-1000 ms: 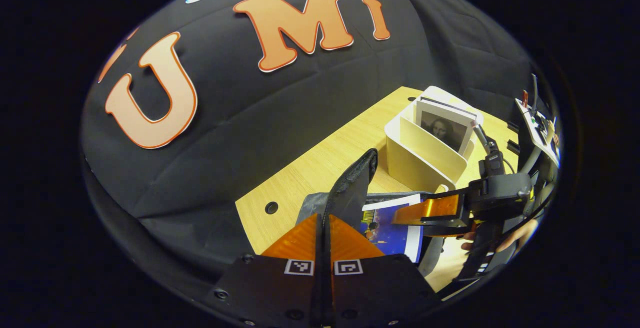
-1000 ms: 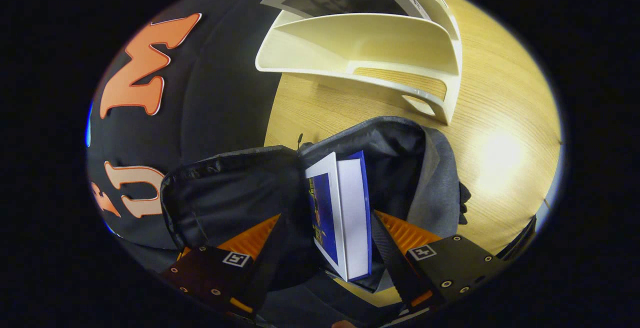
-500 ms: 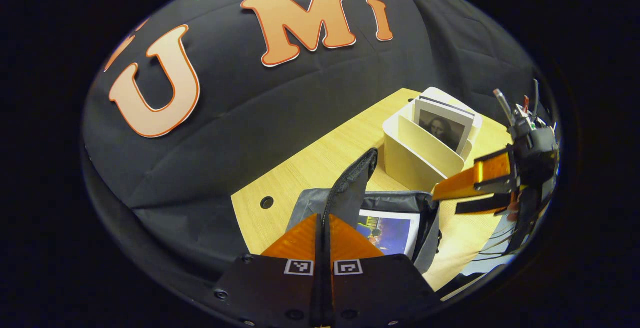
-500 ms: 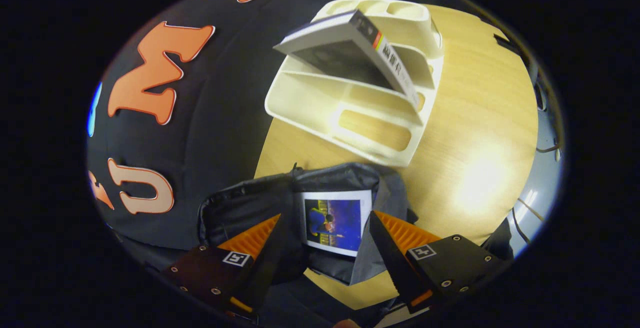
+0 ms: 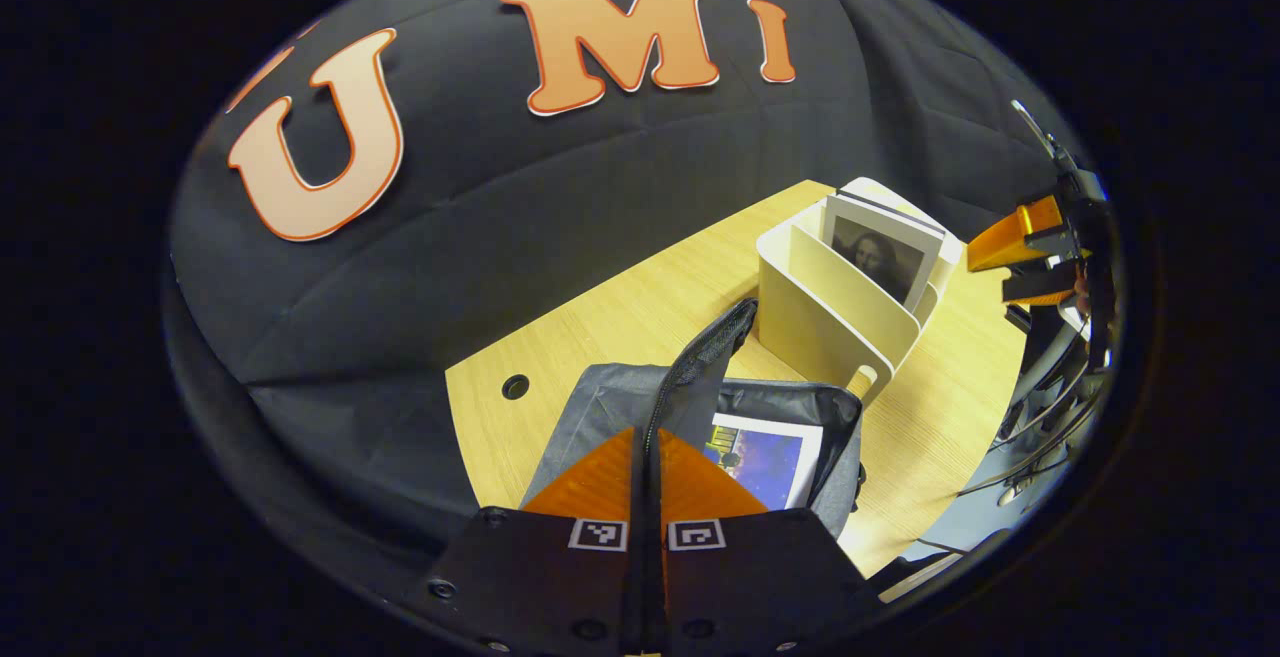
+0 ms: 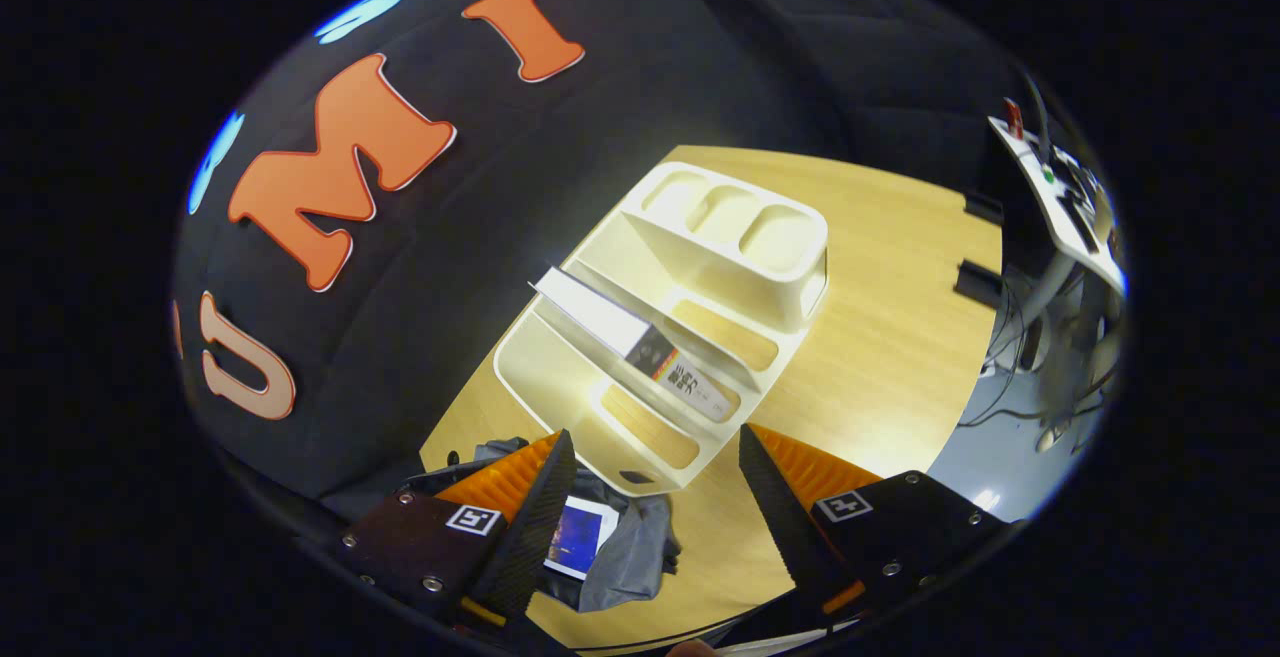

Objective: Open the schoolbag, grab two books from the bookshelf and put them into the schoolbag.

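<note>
Left gripper view: your left gripper (image 5: 648, 457) is pinching the schoolbag (image 5: 700, 377) flap closed-jawed, holding it open; first book (image 5: 765, 457) lying inside at 3 o'clock.
Right gripper view: your right gripper (image 6: 650, 477) is hovering wide apart, empty; second book (image 6: 640, 342) standing in the bookshelf (image 6: 720, 237) at 12 o'clock.
Risk: if you're letting the flap slip, the bag mouth could close.

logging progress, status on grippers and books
Left gripper shut on bag flap. Right gripper open, empty, above shelf. One book in bag, one on shelf. Nothing blocking.
</note>
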Demonstrator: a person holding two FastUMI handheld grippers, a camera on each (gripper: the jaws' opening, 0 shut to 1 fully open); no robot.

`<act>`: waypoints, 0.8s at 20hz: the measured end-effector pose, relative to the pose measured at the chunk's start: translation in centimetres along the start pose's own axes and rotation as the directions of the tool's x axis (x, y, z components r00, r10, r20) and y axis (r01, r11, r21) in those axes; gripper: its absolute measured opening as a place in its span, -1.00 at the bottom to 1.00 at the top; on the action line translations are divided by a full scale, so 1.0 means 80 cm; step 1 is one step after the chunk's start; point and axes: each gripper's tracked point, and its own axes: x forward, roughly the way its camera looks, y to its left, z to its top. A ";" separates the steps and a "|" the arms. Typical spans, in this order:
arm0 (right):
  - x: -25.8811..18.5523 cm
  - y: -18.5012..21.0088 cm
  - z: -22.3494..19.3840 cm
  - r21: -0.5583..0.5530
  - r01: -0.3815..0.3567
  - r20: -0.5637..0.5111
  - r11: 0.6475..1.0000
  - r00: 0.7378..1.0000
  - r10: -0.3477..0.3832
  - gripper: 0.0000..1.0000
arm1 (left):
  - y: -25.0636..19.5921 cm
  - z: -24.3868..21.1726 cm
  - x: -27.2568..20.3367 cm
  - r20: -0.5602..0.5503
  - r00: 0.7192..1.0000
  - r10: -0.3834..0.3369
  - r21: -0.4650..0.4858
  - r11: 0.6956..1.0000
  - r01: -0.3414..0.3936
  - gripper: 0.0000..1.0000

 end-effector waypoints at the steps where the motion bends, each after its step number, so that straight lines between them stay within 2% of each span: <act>1: -0.006 0.004 0.011 -0.050 -0.004 -0.002 0.999 1.000 0.004 0.96 | -0.004 -0.001 -0.001 0.001 1.000 0.001 0.000 1.000 -0.001 -0.98; 4: -0.006 0.016 0.046 -0.235 0.001 -0.002 0.972 1.000 -0.001 0.97 | -0.018 -0.006 -0.003 -0.001 1.000 0.006 -0.008 1.000 -0.006 -0.99; 7: 0.005 0.022 0.075 -0.419 0.028 -0.006 0.907 0.999 -0.033 0.97 | -0.025 -0.013 -0.001 -0.020 1.000 0.016 -0.043 0.999 -0.017 -0.98; 11: 0.041 0.047 0.083 -0.515 -0.007 -0.074 0.857 0.997 -0.036 0.97 | -0.027 -0.012 -0.006 -0.017 0.999 0.050 -0.089 0.995 -0.052 -0.99; 16: 0.094 0.058 0.082 -0.575 -0.034 -0.159 0.817 0.985 -0.070 0.98 | -0.037 -0.023 -0.010 -0.048 0.995 0.084 -0.137 0.987 -0.090 -0.99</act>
